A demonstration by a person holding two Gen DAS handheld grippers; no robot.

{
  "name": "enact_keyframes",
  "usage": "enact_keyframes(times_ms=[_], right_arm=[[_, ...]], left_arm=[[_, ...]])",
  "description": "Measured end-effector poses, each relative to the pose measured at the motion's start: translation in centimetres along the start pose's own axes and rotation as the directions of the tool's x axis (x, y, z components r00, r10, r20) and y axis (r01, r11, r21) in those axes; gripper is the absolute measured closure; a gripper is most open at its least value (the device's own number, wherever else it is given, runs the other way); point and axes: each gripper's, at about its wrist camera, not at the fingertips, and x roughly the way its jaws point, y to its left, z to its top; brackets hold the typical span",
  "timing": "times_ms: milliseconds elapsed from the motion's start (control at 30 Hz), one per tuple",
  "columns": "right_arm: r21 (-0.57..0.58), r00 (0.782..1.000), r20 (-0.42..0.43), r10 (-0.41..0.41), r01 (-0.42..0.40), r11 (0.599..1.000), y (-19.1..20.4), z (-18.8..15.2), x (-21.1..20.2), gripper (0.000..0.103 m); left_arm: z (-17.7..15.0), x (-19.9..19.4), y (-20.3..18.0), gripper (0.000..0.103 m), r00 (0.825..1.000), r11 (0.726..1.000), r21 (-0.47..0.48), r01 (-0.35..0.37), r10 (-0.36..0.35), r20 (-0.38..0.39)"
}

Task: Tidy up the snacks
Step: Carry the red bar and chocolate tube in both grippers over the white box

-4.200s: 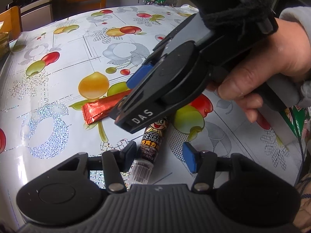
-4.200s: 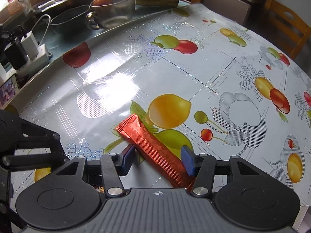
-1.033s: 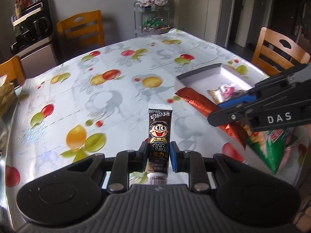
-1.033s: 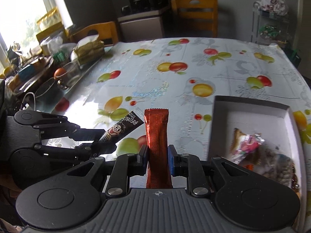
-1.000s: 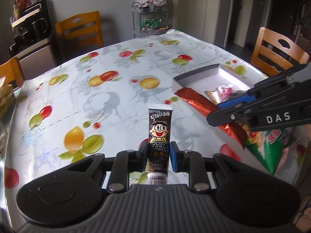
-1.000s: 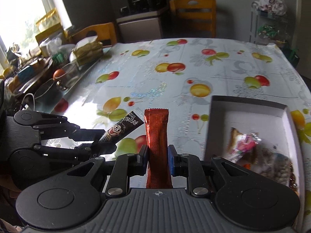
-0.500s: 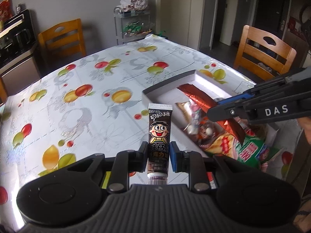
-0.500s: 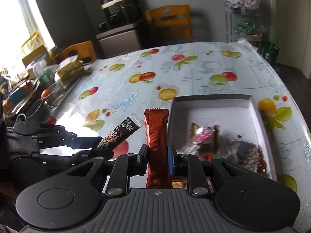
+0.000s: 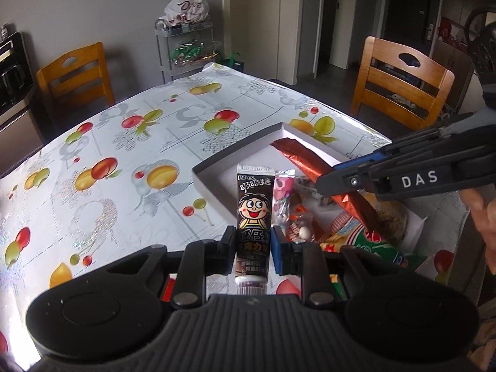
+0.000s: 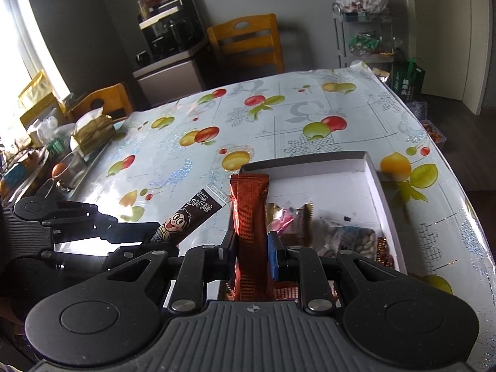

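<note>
Both of your grippers have swung from the bare middle of the table toward the box, which a second ago sat off to the side and now lies directly ahead of the two snacks you carry.

Largest first: your table (image 9: 130, 167), under a glossy fruit-print cloth, fills most of both views. Wooden chairs (image 9: 400, 86) stand around it, and a wire cart (image 10: 365, 31) with a white bag on top waits by the far wall. On the table's near right part sits the shallow white box (image 10: 376, 186); its far half is bare, while its near half holds a heap of wrapped snacks (image 10: 350, 235).

Your left gripper (image 9: 253, 245) is clamped on the lower part of a dark tube (image 9: 254, 198) printed with a cartoon face; the tube stands up and forward from the pads, and in the left view its top overlaps the box's near left corner. In the right view the same tube (image 10: 186, 214) hangs just outside the box's left wall, over the cloth.

Your right gripper (image 10: 251, 248) is closed tight on a red stick pack (image 10: 250, 217), held upright by its lower half. In the left view that pack (image 9: 313, 161) slants out over the box, above the heaped snacks. Your right hand (image 9: 483, 217) shows at that view's right edge, behind the gripper marked DAS.
</note>
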Motion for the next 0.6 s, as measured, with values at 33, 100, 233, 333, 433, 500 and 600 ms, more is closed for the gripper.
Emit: enact_keyframes(times_ms=[33, 100, 233, 333, 433, 500, 600], right_arm=[[0.003, 1.0, 0.001, -0.002, 0.002, 1.0, -0.2, 0.0, 0.0, 0.08], [0.009, 1.0, 0.001, -0.007, 0.007, 1.0, -0.5, 0.1, 0.0, 0.08], [0.018, 1.0, 0.007, -0.017, 0.016, 1.0, -1.0, 0.3, -0.1, 0.08], [0.026, 1.0, 0.011, -0.026, 0.025, 0.999, -1.4, 0.5, -0.2, 0.08], [0.033, 0.999, 0.013, -0.035, 0.035, 0.999, -1.8, 0.6, -0.2, 0.08], [0.038, 0.999, 0.014, -0.042, 0.041, 0.998, -2.1, 0.7, -0.2, 0.08], [0.043, 0.999, 0.013, -0.05, 0.049, 0.998, -2.4, 0.7, -0.2, 0.08]], left_arm=[[0.2, 0.1, -0.1, 0.083, 1.0, 1.0, 0.003, 0.003, -0.003, 0.0], [0.5, 0.4, -0.3, 0.083, 1.0, 1.0, 0.012, 0.01, -0.01, -0.001], [1.1, 0.7, -0.6, 0.083, 1.0, 0.999, 0.032, 0.023, -0.023, 0.001], [1.5, 1.0, -0.8, 0.083, 1.0, 0.999, 0.043, 0.031, -0.031, 0.002], [1.8, 1.3, -1.0, 0.083, 0.999, 0.998, 0.054, 0.037, -0.037, 0.003], [2.0, 1.5, -1.2, 0.083, 0.999, 0.997, 0.06, 0.043, -0.043, 0.003], [2.2, 1.8, -1.4, 0.083, 0.999, 0.996, 0.066, 0.052, -0.052, 0.003]])
